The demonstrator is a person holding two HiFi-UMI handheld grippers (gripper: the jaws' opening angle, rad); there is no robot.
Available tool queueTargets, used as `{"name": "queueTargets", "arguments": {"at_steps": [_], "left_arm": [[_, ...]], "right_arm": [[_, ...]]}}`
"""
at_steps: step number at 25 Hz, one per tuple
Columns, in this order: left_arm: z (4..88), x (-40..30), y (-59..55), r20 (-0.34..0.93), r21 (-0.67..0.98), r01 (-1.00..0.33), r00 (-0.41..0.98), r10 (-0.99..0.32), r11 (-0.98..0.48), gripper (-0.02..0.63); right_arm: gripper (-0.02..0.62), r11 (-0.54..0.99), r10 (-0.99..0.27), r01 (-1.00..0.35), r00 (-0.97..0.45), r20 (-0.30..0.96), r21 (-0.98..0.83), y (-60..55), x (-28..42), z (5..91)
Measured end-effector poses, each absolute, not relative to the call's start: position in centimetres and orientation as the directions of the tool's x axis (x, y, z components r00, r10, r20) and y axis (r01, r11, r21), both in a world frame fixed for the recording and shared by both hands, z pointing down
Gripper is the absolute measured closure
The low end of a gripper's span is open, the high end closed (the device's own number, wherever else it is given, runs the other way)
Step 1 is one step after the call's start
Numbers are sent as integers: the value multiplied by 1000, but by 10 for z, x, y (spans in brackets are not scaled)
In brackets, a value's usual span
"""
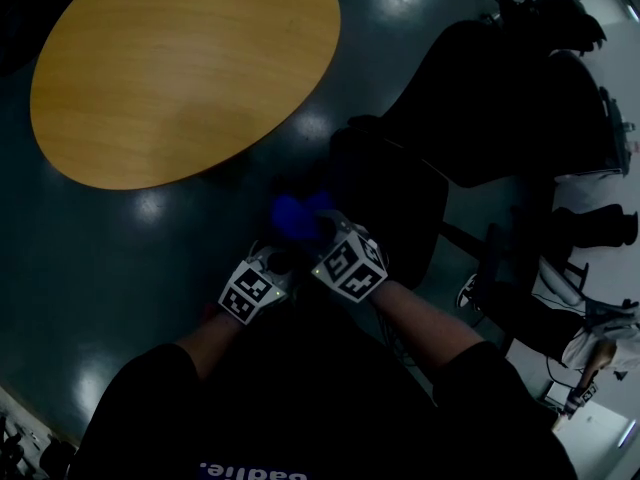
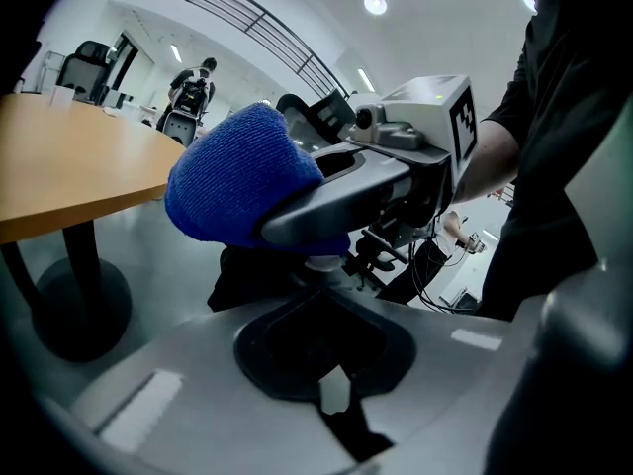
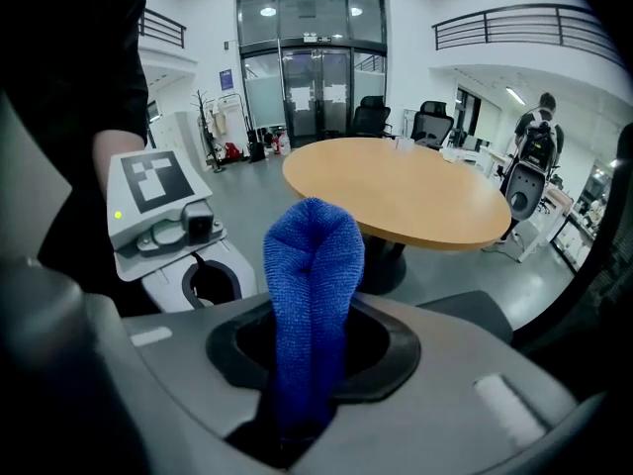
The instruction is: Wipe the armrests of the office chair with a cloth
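Note:
A blue knitted cloth (image 3: 312,295) stands folded between the jaws of my right gripper (image 3: 297,419), which is shut on it. In the head view the cloth (image 1: 298,214) shows dimly just ahead of both grippers, beside the black office chair (image 1: 400,203). My left gripper (image 2: 336,396) is shut with nothing in it and sits close to the left of the right gripper (image 1: 326,232). From the left gripper view the cloth (image 2: 237,186) bulges out of the right gripper's jaws. The armrests cannot be made out in the dark.
A round wooden table (image 1: 180,68) on a dark pedestal stands ahead on the left over a glossy grey floor (image 1: 120,258). More black office chairs (image 1: 560,98) crowd the right side. A person (image 3: 534,137) stands far off at the right.

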State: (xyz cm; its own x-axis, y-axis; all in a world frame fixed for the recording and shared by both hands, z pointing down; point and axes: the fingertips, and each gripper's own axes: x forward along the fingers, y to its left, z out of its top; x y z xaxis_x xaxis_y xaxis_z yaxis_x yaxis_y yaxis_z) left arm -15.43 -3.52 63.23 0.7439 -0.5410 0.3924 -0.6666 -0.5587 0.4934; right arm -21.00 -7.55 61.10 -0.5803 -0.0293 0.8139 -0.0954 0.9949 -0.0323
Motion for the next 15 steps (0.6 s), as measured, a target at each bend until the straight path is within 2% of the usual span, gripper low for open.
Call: {"name": "queueTargets", "arguments": {"at_steps": [9, 15], "left_arm": [[636, -154, -35, 396, 503, -657, 753, -526, -562, 589], [636, -151, -30, 412, 528, -633, 774, -481, -567, 589]], "right_arm": [[485, 988, 86, -54, -597, 798, -148, -32, -202, 616], [485, 960, 146, -98, -627, 765, -263, -22, -195, 608]]}}
